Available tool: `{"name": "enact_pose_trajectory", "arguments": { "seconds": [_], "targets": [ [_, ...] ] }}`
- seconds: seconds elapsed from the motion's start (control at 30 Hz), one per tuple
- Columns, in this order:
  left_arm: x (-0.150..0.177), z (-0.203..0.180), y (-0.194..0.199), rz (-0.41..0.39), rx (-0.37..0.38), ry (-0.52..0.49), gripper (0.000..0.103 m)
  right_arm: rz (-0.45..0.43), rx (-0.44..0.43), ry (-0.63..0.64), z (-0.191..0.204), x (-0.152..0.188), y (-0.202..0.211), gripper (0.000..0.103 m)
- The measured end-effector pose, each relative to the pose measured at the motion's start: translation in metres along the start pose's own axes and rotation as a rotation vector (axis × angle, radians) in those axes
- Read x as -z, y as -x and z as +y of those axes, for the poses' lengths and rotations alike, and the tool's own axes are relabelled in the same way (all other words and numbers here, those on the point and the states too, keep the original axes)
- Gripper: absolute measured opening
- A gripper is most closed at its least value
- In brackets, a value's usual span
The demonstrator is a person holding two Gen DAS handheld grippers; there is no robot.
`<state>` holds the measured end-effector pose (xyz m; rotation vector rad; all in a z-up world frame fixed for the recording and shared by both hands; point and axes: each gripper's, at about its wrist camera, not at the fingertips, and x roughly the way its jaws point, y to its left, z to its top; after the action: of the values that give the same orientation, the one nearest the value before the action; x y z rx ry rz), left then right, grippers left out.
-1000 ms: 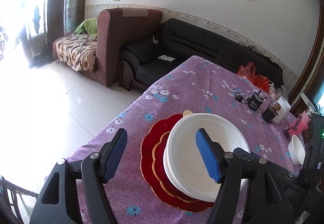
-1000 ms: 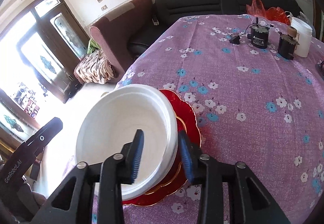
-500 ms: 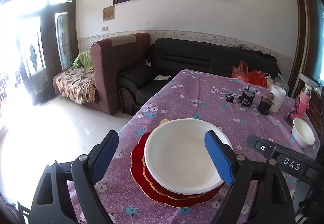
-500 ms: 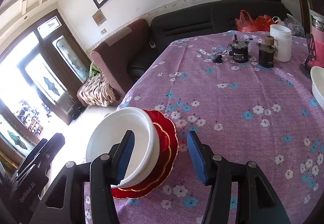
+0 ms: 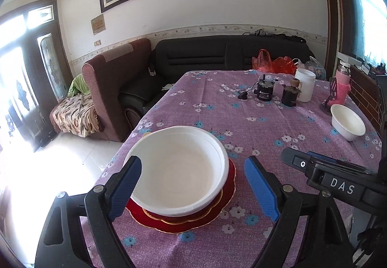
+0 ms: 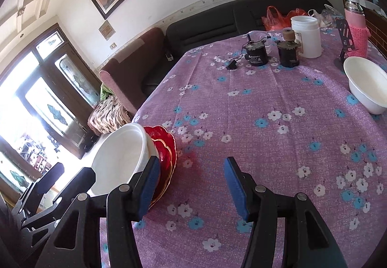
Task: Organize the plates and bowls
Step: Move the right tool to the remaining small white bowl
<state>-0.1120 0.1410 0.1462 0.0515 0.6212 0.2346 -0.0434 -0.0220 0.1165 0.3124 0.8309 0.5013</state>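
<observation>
A long table under a purple cloth printed with white and blue flowers [image 5: 254, 127] fills both views. Near its front left edge sits a stack: a large white bowl [image 5: 177, 168] resting on scalloped red plates with gold rims [image 5: 183, 223]. That much looks sorted. One small white bowl [image 6: 366, 85] stands alone, well apart at the far right edge, near a pink bottle, so it likely remains to be gathered. At the far end are a white plastic jar [image 6: 306, 35] and two small dark motors [image 6: 256, 55]. The left gripper [image 5: 191, 188] hangs with blue pads spread wide, framing the stack without touching it and holding nothing. The right gripper [image 6: 191, 183] is about half open and empty, above bare cloth just beside the stack.
</observation>
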Motion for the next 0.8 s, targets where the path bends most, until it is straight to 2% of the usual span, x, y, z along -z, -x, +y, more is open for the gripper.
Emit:
{"name": "enact_pose_trajectory", "arguments": {
  "seconds": [0.43,0.8],
  "targets": [
    [0.0,-0.065,0.01,-0.009,0.013,-0.146,0.087,-0.05,0.043,-0.08,-0.062,-0.003,0.04,0.06],
    [0.003,-0.09,0.013,-0.002,0.036,-0.196,0.087,-0.083,0.087,-0.156,-0.111,0.0,0.064,0.061]
  ]
}}
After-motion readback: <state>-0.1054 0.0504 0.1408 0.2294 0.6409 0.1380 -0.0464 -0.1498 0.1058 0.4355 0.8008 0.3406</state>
